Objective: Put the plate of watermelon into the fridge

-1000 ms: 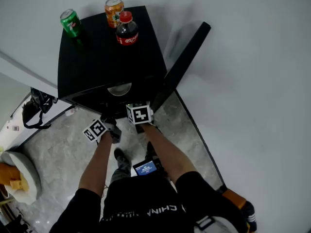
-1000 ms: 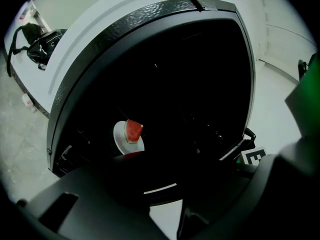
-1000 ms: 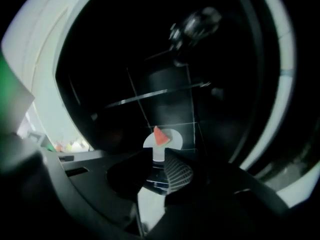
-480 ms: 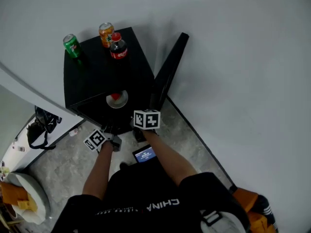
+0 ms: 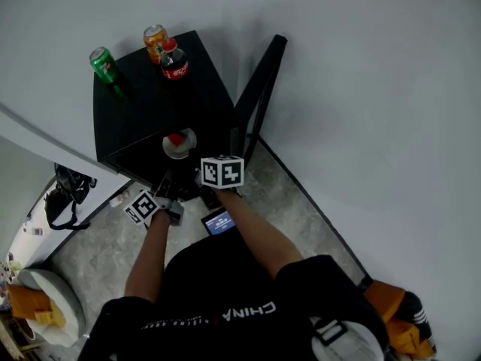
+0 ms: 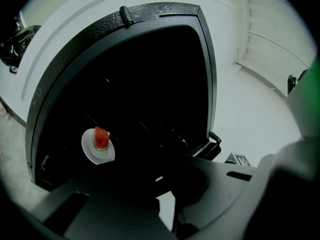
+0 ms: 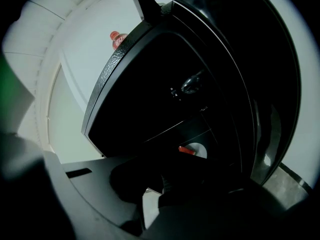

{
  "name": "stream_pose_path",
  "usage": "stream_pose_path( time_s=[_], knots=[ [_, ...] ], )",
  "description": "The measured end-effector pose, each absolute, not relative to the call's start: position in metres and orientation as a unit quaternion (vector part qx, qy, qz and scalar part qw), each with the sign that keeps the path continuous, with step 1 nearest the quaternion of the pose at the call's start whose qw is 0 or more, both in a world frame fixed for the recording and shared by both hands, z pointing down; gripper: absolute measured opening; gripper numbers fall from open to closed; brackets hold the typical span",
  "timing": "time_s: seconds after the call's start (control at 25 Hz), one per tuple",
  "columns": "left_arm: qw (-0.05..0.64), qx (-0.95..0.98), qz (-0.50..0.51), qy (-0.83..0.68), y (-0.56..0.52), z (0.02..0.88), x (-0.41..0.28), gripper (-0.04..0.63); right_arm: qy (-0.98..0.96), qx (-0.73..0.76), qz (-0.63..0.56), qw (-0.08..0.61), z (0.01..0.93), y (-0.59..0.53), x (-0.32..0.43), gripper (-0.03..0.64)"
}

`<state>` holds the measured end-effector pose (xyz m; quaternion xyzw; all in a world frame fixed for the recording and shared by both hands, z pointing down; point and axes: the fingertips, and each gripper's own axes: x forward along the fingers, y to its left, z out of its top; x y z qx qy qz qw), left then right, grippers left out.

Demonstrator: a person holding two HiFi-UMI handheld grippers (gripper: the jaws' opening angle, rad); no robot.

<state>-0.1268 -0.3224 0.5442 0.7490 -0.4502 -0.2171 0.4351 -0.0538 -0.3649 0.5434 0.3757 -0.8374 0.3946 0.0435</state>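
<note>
A white plate with a red watermelon wedge rests inside the small black fridge, whose door stands swung open to the right. Both grippers hover just outside the opening, apart from the plate. My left gripper is shut with nothing in it, its jaws having just closed; its view shows the plate at lower left, beyond the empty jaws of the left gripper. My right gripper is shut and empty too, and past the right gripper the plate lies deep in the dark cavity.
On the fridge top stand a green can, an orange can and a cola bottle. A black bag lies on the floor at left. White walls close in behind and to the right of the fridge.
Both grippers have risen and drawn back from the fridge opening. The plate with the watermelon stays inside the fridge, now plainly in sight.
</note>
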Motion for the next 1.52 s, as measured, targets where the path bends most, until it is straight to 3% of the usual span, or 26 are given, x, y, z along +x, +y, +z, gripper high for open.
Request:
stream_pose_path(
  time_s=[0.08,0.16,0.32,0.84,1.28,1.52],
  knots=[
    [0.451,0.742,-0.248,-0.429,-0.321,0.542,-0.115,0.012,-0.842,0.368,0.391,0.053,0.547,-0.36,-0.051,0.015],
    [0.423,0.745,-0.185,-0.481,-0.317,0.559,-0.124,0.012,-0.848,0.359,0.385,0.063,0.552,-0.354,-0.046,0.015],
    [0.419,0.739,-0.166,-0.501,-0.306,0.568,-0.107,0.014,-0.853,0.343,0.386,0.081,0.562,-0.345,-0.027,0.015],
    [0.42,0.748,-0.2,-0.474,-0.215,0.583,-0.065,0.014,-0.837,0.31,0.441,0.093,0.602,-0.294,0.01,0.015],
    [0.391,0.81,-0.183,-0.398,-0.112,0.56,-0.06,0.014,-0.845,0.315,0.419,0.107,0.596,-0.193,-0.022,0.015],
    [0.397,0.81,-0.254,-0.349,-0.032,0.552,-0.086,0.014,-0.845,0.336,0.4,0.115,0.59,-0.118,-0.041,0.015]
  ],
)
